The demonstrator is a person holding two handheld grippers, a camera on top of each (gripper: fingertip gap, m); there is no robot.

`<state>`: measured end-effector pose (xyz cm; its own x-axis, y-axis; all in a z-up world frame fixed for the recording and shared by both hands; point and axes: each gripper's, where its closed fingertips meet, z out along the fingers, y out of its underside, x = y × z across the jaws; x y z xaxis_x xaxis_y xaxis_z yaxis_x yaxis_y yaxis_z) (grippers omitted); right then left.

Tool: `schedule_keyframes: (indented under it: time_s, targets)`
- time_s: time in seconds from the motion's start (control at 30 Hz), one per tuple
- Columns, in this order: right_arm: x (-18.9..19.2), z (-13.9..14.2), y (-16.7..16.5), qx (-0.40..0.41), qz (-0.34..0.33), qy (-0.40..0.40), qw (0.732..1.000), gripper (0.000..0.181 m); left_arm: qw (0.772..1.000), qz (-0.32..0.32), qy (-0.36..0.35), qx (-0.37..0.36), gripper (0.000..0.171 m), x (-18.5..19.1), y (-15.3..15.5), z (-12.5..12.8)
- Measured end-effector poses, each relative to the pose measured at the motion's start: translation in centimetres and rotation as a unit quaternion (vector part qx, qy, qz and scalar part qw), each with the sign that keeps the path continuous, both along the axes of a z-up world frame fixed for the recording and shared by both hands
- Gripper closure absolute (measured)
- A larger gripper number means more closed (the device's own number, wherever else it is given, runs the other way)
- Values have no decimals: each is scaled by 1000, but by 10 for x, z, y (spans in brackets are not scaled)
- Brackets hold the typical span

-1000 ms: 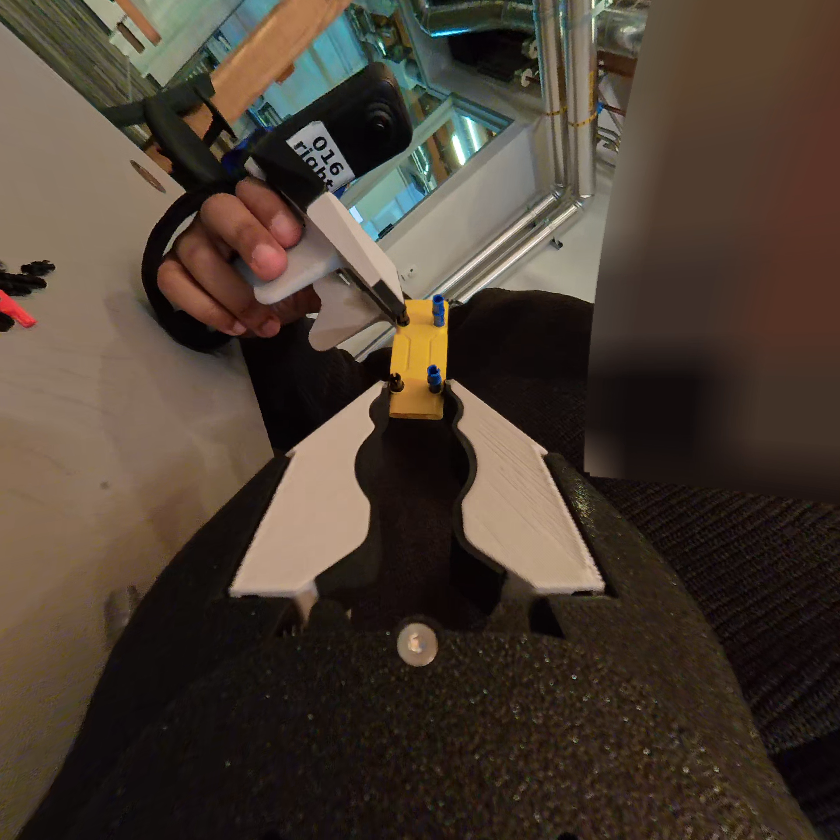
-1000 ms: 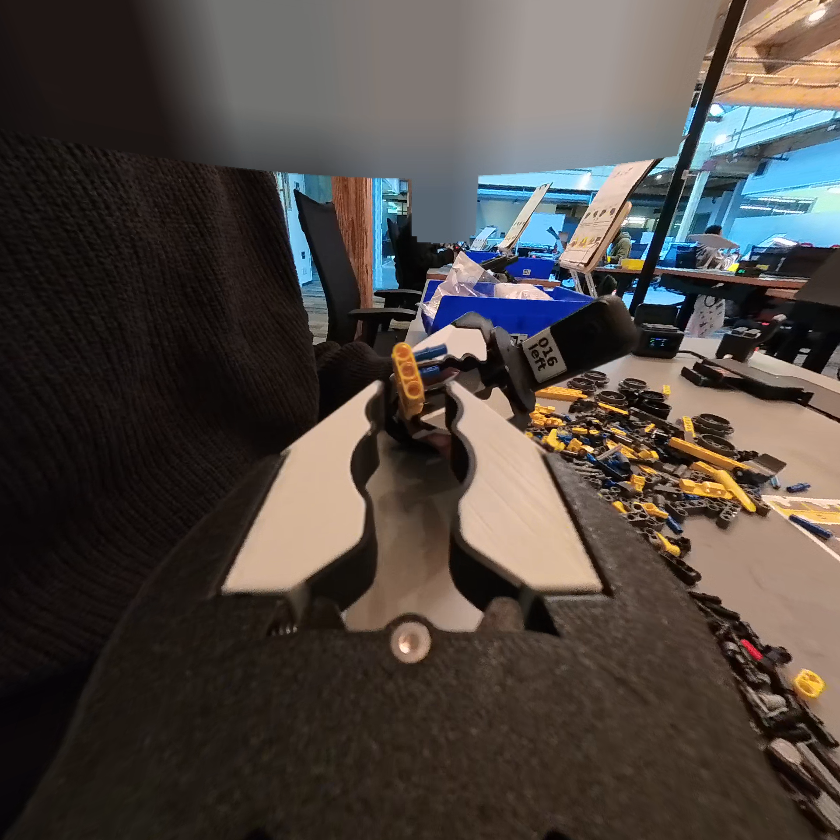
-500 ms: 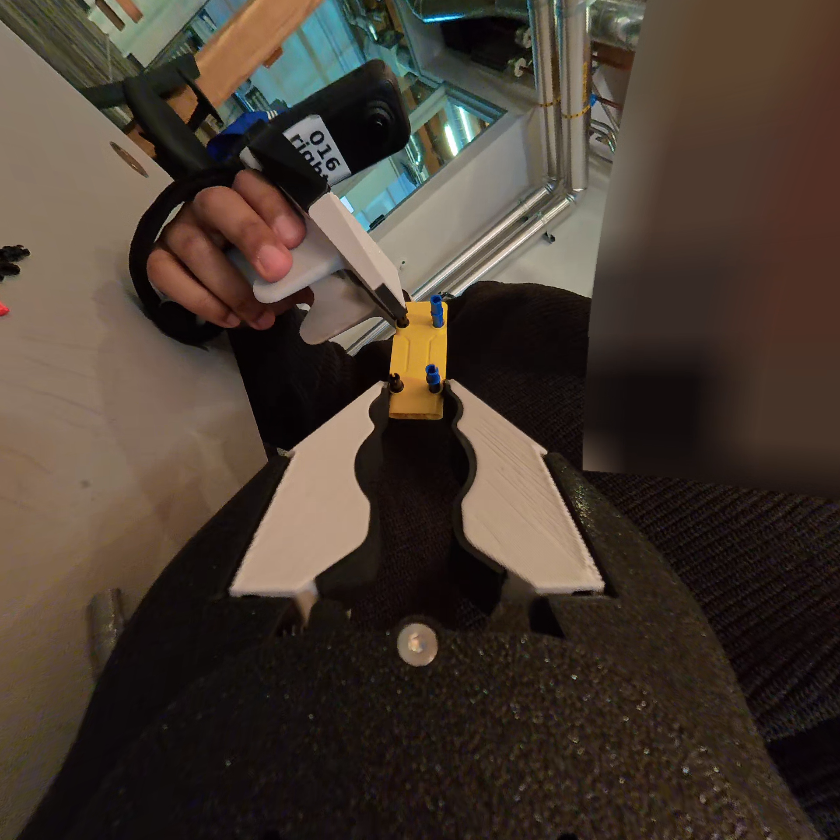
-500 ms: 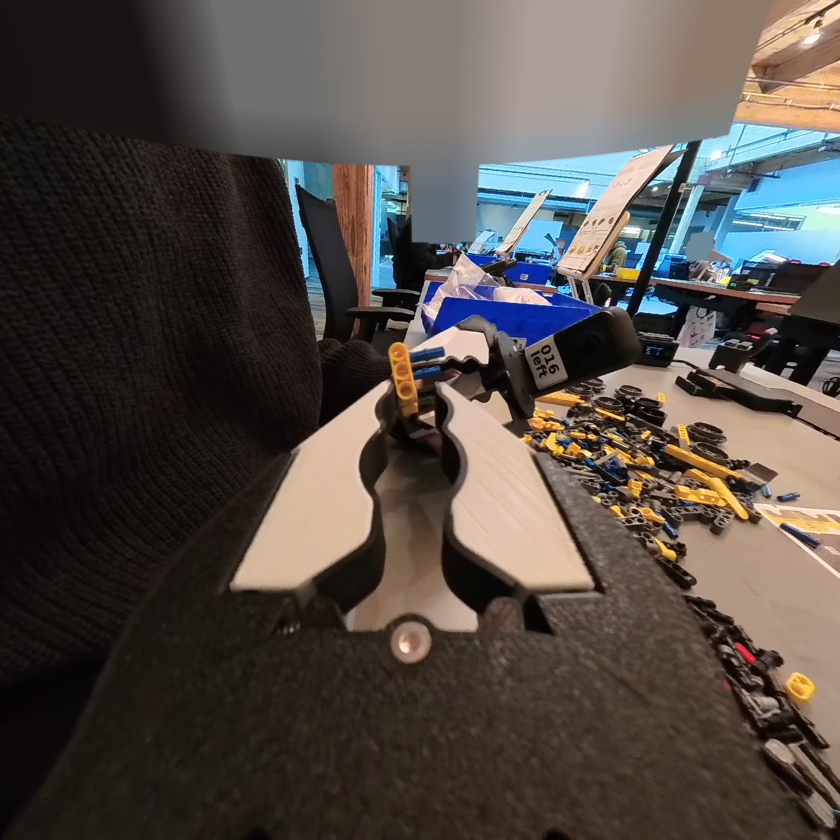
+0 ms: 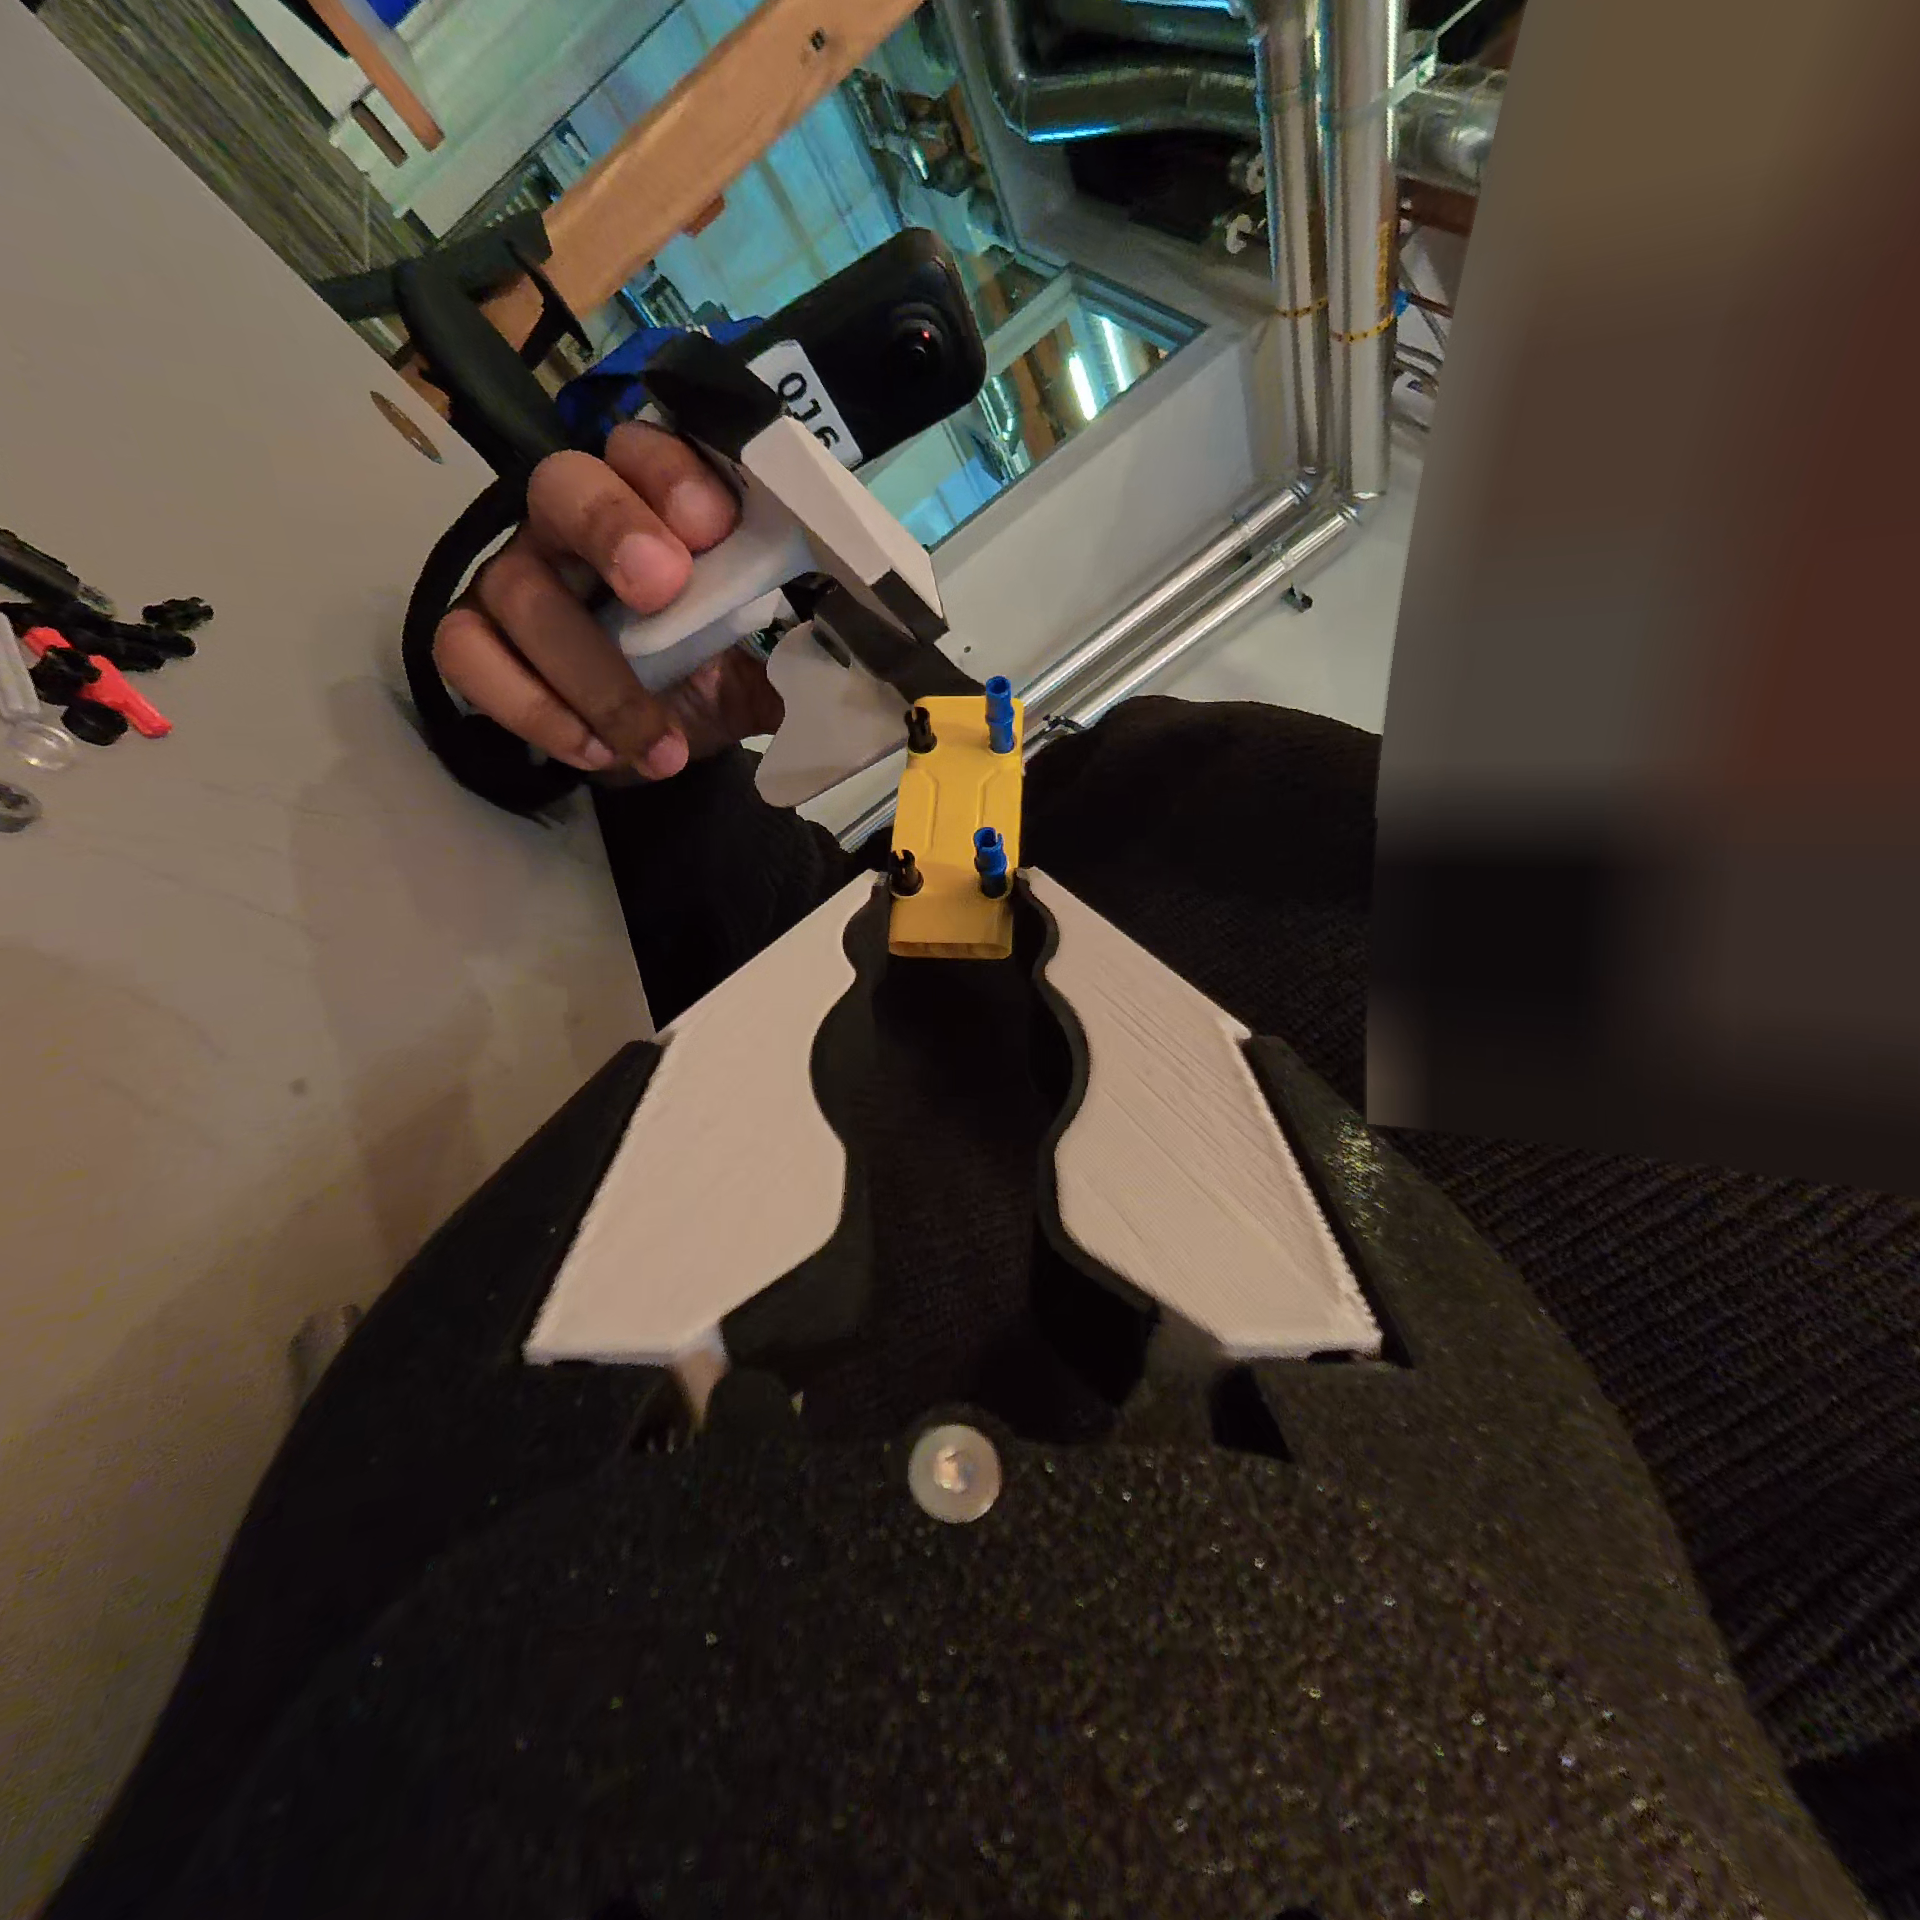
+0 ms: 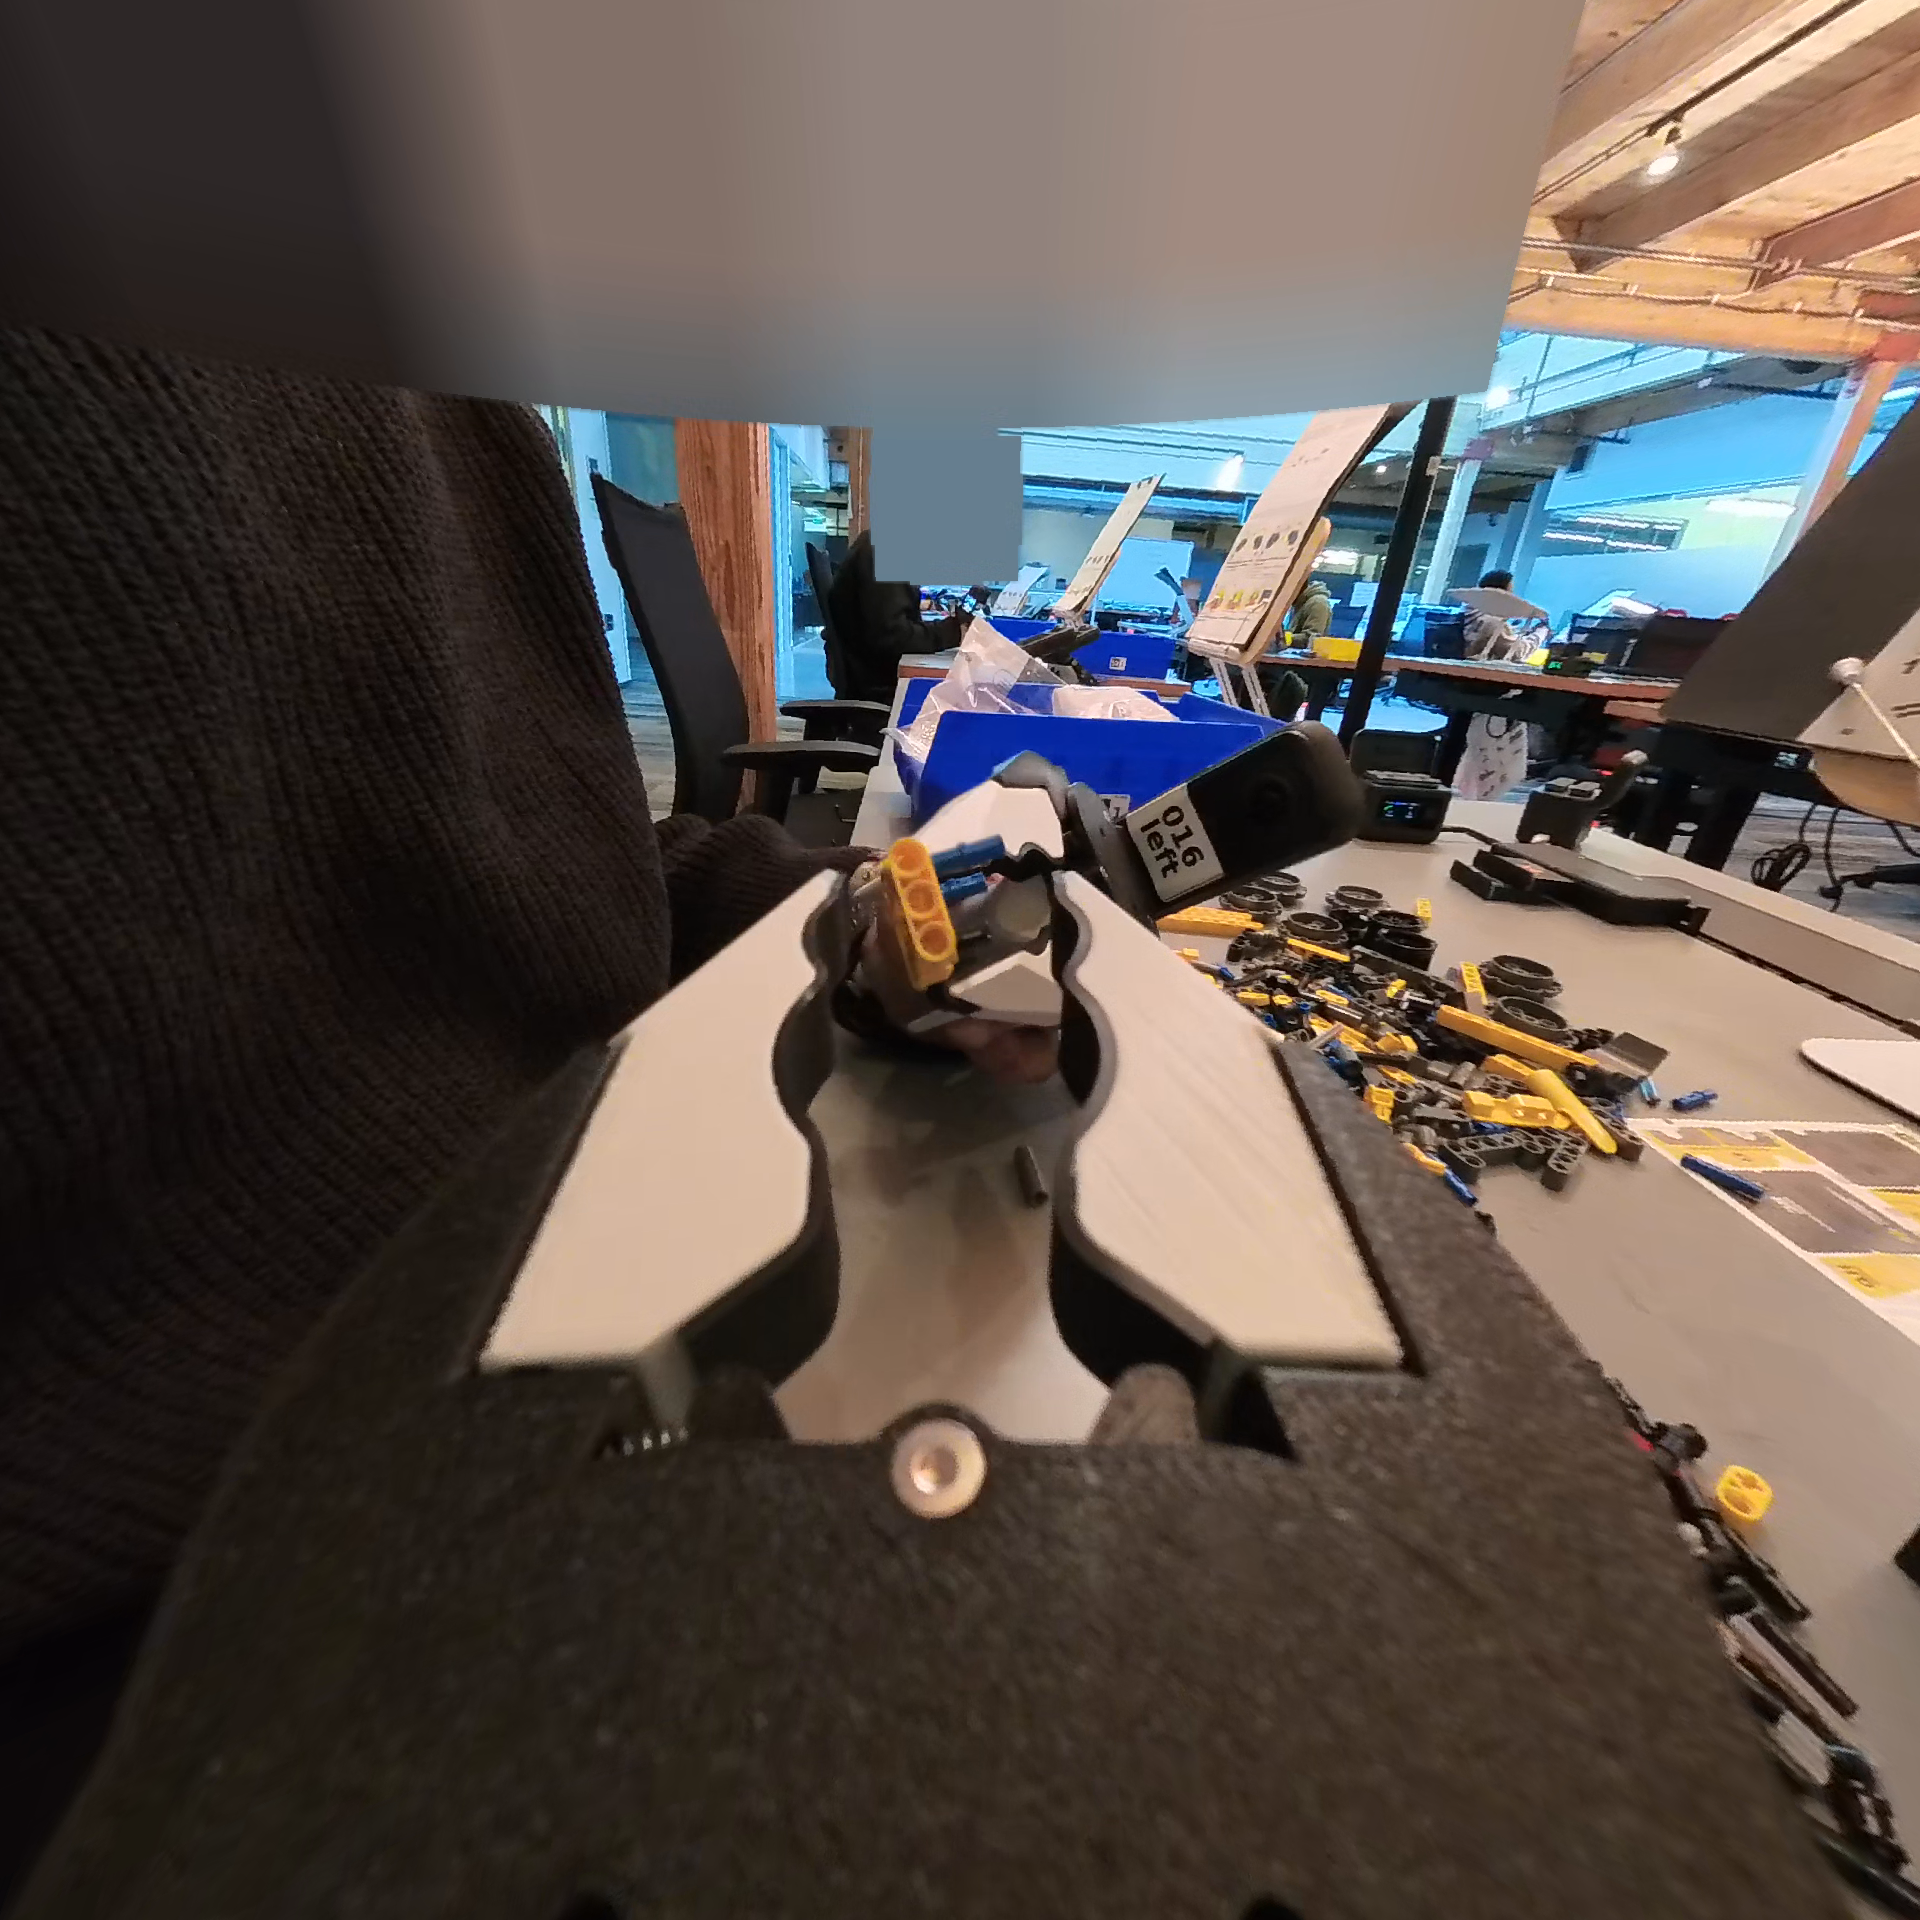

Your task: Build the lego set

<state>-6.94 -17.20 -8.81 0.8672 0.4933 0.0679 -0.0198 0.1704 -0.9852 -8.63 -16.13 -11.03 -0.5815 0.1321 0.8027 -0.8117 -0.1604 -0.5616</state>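
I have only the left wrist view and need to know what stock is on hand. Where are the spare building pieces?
Observer: A pile of yellow, black and blue pieces lies on the grey table, to the right of the right gripper.
Operator: What does the far end of the yellow piece look like?
Observer: The yellow piece, held in the left gripper, shows three round holes in a row at that end.
Operator: Is anything loose close to the grippers?
Observer: One small dark pin lies on the table. It shows through the gap between the right gripper's open fingers.
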Motion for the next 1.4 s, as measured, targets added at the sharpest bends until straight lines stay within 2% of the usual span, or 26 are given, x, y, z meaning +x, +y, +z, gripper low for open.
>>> schedule_keyframes:
  time_s: [0.33,1.4]
  targets:
    - [2,1,-1,6,-10,-1,1000,146,1000,1,8,9,148,1,-2,-4]
    - [-17,-1,-7,7,45,-7,999,152,998,-49,39,0,148,-11,-10,-5]
